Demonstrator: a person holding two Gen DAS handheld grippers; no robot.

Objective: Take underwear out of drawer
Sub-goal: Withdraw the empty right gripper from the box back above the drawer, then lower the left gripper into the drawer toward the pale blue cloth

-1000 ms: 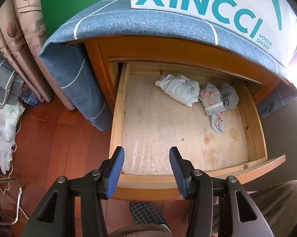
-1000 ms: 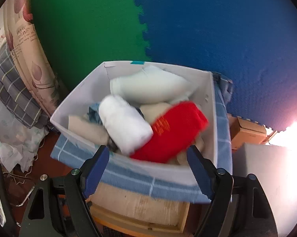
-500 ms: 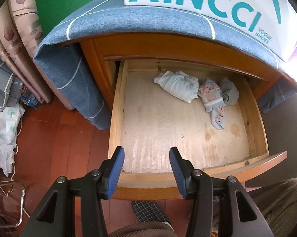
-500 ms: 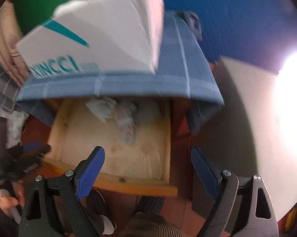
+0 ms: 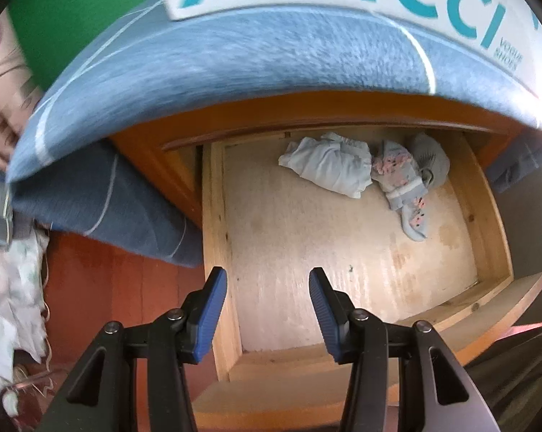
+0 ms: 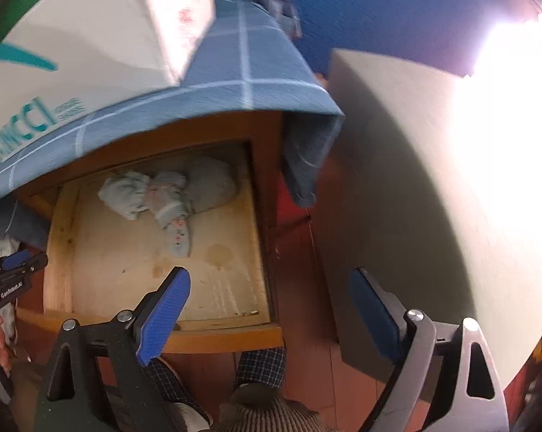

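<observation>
At the back of the open pale-wood drawer [image 5: 343, 252] lies a small heap of underwear: a crumpled pale blue piece [image 5: 328, 167] on the left, a grey piece with pink flowers [image 5: 402, 183] touching it in the middle, and a plain grey piece [image 5: 431, 158] at the right; the drawer's bare floor stretches forward from the heap to the front board. Over the near left part of the drawer hangs the left gripper [image 5: 268, 288]; its blue-padded jaws stand partly apart with nothing between them, and the heap lies well beyond them, up and to the right. Nearer the drawer's right front corner hangs the right gripper [image 6: 269, 289]; its jaws have just been opening and stand wide and empty, its left pad over the drawer floor, its right pad out over the red-brown floorboards [image 6: 299, 270]; the underwear sits well ahead of that left pad, untouched.
</observation>
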